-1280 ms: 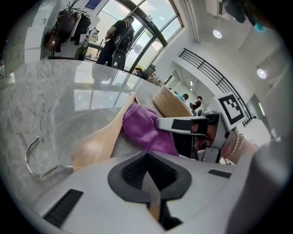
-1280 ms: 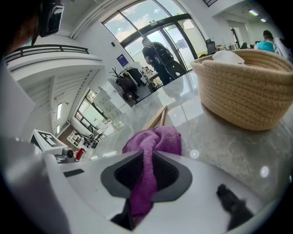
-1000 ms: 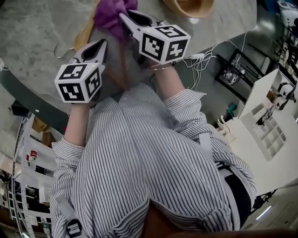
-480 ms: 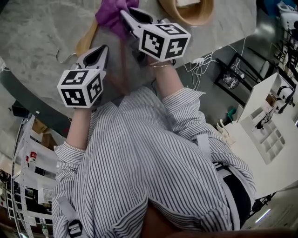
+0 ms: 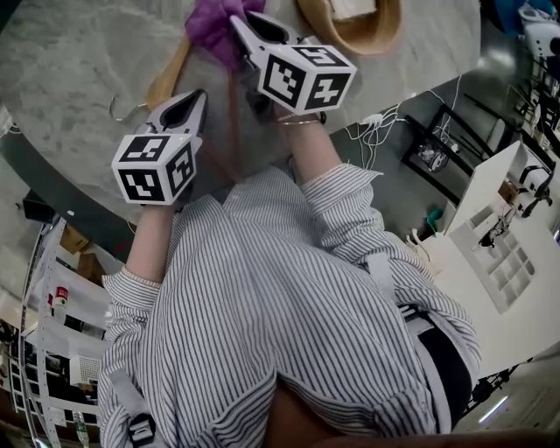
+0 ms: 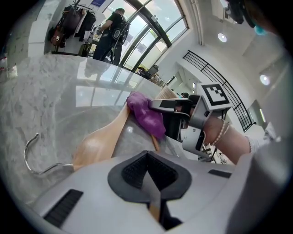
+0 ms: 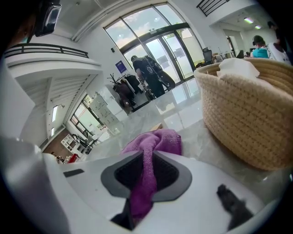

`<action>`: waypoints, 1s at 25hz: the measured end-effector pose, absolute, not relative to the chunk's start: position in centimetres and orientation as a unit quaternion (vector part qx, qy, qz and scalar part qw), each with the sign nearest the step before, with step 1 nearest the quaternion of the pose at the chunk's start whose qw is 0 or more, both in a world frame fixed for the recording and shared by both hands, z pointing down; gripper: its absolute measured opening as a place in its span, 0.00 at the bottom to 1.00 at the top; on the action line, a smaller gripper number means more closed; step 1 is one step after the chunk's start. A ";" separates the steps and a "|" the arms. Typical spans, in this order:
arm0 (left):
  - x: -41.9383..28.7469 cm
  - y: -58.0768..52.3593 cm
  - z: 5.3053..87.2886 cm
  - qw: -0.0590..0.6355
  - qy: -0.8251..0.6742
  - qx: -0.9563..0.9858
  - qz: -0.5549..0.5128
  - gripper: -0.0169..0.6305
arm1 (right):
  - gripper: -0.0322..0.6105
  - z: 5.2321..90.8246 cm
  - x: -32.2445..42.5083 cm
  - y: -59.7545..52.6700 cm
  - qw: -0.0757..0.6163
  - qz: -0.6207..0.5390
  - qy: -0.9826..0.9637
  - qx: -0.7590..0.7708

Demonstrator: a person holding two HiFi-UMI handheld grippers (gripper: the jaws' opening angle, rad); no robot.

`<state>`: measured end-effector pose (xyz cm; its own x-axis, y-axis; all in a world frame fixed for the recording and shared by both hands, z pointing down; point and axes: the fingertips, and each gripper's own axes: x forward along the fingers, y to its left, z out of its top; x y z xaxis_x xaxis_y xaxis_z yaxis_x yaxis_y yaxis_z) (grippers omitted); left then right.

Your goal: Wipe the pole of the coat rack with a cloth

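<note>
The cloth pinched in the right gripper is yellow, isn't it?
Not quite. The cloth is purple, not yellow. The right gripper view shows it pinched between the jaws of the right gripper.

One cloth (image 5: 208, 24), one hanger (image 5: 163, 80), one basket (image 5: 372, 37)

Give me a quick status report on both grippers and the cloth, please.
Left gripper shut on wooden bar. Right gripper shut on purple cloth, cloth against the hanger. Basket close by, not blocking.
</note>
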<state>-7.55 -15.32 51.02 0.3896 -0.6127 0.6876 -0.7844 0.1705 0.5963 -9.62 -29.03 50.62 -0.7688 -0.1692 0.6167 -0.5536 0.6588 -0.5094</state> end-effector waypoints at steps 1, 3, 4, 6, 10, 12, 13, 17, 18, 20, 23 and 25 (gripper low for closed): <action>-7.5 -15.3 51.0 0.538 -0.545 0.638 0.078 0.04 | 0.15 50.6 -9.6 -29.1 0.269 0.356 -0.870 0.208; -7.3 -15.3 51.2 0.543 -0.543 0.636 0.075 0.04 | 0.15 50.7 -9.6 -29.1 0.270 0.353 -0.871 0.209; -7.4 -15.2 51.2 0.544 -0.543 0.635 0.073 0.04 | 0.15 50.7 -9.6 -29.1 0.270 0.352 -0.872 0.209; -7.6 -15.0 51.2 0.546 -0.545 0.633 0.068 0.04 | 0.15 50.5 -9.8 -28.8 0.267 0.349 -0.873 0.210; -7.9 -14.9 51.1 0.545 -0.546 0.633 0.061 0.04 | 0.15 49.6 -10.1 -28.5 0.260 0.333 -0.882 0.209; -7.8 -15.0 51.4 0.545 -0.546 0.633 0.062 0.04 | 0.15 49.4 -10.1 -28.6 0.257 0.329 -0.884 0.210; -7.8 -14.9 51.4 0.546 -0.545 0.633 0.062 0.04 | 0.15 49.2 -10.0 -28.6 0.255 0.327 -0.885 0.211; -7.5 -14.6 50.8 0.540 -0.540 0.642 0.066 0.04 | 0.15 47.8 -9.9 -27.9 0.242 0.322 -0.891 0.209; -7.4 -14.5 50.5 0.537 -0.539 0.646 0.068 0.04 | 0.15 47.5 -9.8 -27.6 0.239 0.320 -0.893 0.209; -7.4 -14.2 50.1 0.529 -0.539 0.651 0.068 0.04 | 0.15 46.9 -9.7 -26.9 0.234 0.316 -0.895 0.209; -7.5 -13.8 49.1 0.518 -0.541 0.659 0.065 0.04 | 0.15 45.8 -9.3 -26.1 0.224 0.311 -0.899 0.213; -7.3 -13.6 48.4 0.510 -0.538 0.668 0.068 0.04 | 0.15 44.8 -8.8 -25.6 0.218 0.307 -0.901 0.217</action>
<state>-7.33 -13.56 48.38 0.4112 -0.6489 0.6402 -0.7884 0.0993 0.6071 -8.79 -25.63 44.80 -0.8108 -0.2583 0.5252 -0.5250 0.7175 -0.4577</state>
